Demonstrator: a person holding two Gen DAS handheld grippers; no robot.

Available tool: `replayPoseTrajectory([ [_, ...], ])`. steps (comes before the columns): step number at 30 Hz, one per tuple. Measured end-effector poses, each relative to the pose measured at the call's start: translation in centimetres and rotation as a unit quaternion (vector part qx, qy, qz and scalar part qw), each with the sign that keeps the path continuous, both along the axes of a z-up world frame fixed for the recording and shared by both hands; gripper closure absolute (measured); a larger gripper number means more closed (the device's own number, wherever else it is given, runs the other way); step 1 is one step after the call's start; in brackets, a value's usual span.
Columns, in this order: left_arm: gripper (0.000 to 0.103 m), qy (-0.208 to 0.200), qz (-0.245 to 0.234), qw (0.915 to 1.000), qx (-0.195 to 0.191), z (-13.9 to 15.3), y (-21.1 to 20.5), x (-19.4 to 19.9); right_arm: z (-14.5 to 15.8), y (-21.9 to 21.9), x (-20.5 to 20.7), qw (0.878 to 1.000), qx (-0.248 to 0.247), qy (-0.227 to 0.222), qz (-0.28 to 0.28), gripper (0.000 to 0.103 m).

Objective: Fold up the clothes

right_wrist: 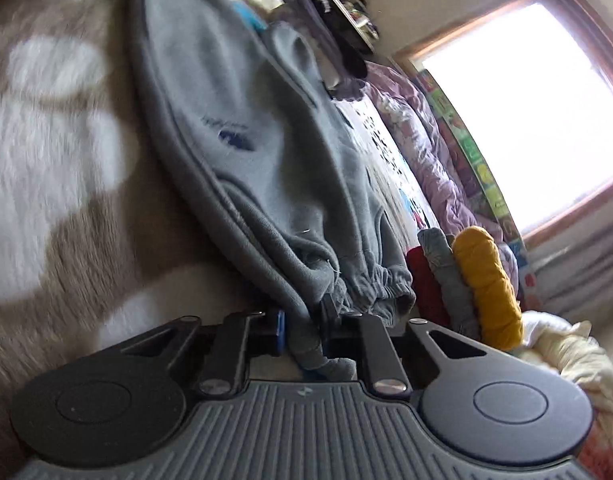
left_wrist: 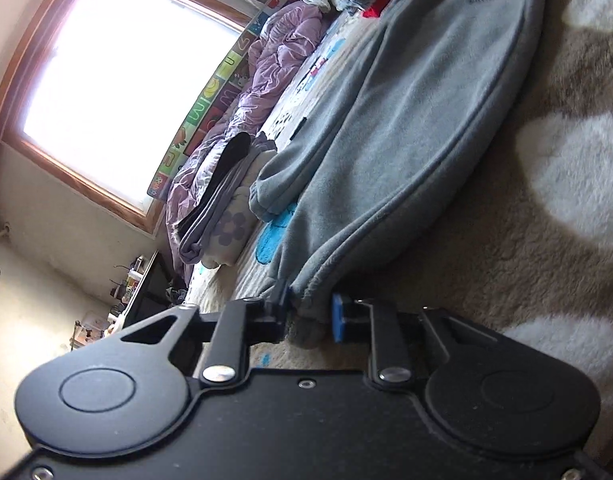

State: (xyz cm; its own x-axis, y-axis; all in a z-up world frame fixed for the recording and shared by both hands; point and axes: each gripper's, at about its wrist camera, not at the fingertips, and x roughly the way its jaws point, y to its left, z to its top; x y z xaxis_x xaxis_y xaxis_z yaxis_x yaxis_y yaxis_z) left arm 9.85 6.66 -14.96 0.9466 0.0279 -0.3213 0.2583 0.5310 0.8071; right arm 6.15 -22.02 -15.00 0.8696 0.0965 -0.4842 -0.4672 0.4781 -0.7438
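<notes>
1. My left hand-held gripper has grey fabric between its fingers: an end of the grey sweatpants runs into the gap, and the blue pad sits just off the cloth on one side. I judge it clamped on that end, though the gap looks loose.
2. My right hand-held gripper is clamped on the other end of the sweatpants, beside the gathered elastic, which I take for the waistband.
3. The sweatpants lie stretched long on the bed, over the brown-and-white blanket and partly over a printed sheet. A piped seam runs down the near edge, and the cloth looks doubled lengthwise, one leg on the other; I cannot be sure of that.
4. So I judge the piece is in mid-fold: laid out, held at both ends, not yet a compact bundle. Bringing one end over to the other looks like what is left for it.
5. Rolled or folded clothes, yellow, red and grey, stand just beside the waistband end. More folded pieces lie near the purple quilt. Whether other clothes wait, I cannot tell.
</notes>
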Motion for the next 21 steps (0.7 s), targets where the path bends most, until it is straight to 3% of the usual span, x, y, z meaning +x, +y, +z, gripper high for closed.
replayPoseTrajectory([
  [9,0.09,-0.03,0.019,0.9956,-0.087,3.4,1.5,-1.8,2.5,-0.2,-3.6,1.0,0.022,-0.006,0.003,0.086],
  [12,0.09,-0.036,0.036,0.9883,-0.144,4.7,2.4,-1.5,3.7,-0.1,-4.3,0.999,0.039,-0.003,0.004,0.087],
  [17,0.091,-0.05,0.054,0.9807,-0.181,5.7,2.1,-0.4,5.6,-0.6,-4.3,0.995,0.096,0.013,-0.004,0.087],
  [21,0.091,-0.061,0.064,0.9697,-0.228,7.1,2.3,1.5,7.1,-1.7,-3.7,0.988,0.15,0.025,-0.017,0.087],
])
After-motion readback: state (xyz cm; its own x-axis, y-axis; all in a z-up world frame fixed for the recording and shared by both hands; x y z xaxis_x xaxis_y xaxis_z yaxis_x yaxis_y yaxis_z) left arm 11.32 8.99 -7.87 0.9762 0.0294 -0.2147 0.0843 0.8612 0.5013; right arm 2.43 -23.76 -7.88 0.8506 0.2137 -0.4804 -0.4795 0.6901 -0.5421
